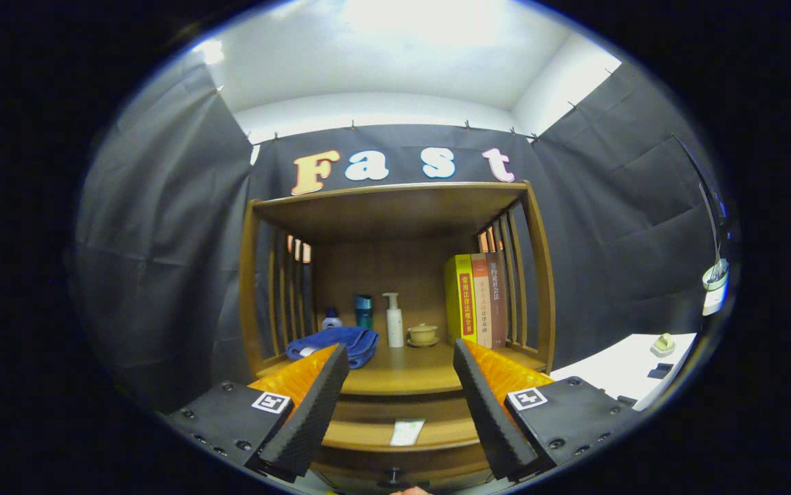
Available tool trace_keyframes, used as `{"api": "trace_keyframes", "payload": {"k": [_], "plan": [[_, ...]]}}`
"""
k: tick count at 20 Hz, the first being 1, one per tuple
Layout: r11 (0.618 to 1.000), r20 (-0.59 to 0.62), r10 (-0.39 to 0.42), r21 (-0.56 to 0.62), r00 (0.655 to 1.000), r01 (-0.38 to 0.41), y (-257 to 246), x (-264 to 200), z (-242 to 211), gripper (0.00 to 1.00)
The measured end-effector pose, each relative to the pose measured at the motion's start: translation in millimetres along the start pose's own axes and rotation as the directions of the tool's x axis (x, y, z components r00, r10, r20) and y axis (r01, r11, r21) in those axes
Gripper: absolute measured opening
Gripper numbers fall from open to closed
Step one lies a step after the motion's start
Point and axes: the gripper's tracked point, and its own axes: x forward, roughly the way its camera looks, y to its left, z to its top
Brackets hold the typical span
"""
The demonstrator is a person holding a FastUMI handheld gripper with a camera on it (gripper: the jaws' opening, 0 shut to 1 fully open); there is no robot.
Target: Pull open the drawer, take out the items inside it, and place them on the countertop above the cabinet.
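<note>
The gripper faces a wooden cabinet with its two fingers spread wide apart and nothing held between them. Low between the fingers lies the drawer, pulled out a little way, its front edge curving across the gap; a small white card or packet rests on the wood just inside it, and a dark knob shows at the drawer front below, nearer than the fingertips. Just beyond the fingers, above the drawer, runs the countertop. On it, further back, a blue towel lies beside the left finger, with a small white-and-blue bottle and a teal cup behind it. A white pump bottle and a small lidded ceramic cup on a saucer stand near the middle, and upright books lean against the slatted right side.
</note>
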Motion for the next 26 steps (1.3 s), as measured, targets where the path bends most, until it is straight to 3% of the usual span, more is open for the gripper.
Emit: {"api": "trace_keyframes", "payload": {"k": [2,4,6,8,11,17,22,26], "plan": [[0.998,-0.135,-0.045,-0.042,0.990,0.040,-7,45,-26,0.99],[0.995,-0.296,0.050,-0.065,0.954,-0.073,18,76,-67,0.99],[0.990,-0.460,0.083,-0.066,0.884,-0.128,33,93,-118,0.98],[0.989,-0.607,0.085,-0.047,0.790,-0.142,41,96,-172,0.98],[0.986,-0.743,0.078,-0.043,0.665,-0.163,48,94,-242,0.97],[0.988,-0.855,0.000,-0.078,0.519,-0.129,35,88,-310,0.96],[0.992,-0.910,-0.008,-0.059,0.413,-0.112,33,69,-340,0.95],[0.994,-0.930,-0.031,-0.066,0.366,-0.085,25,58,-356,0.87]]}}
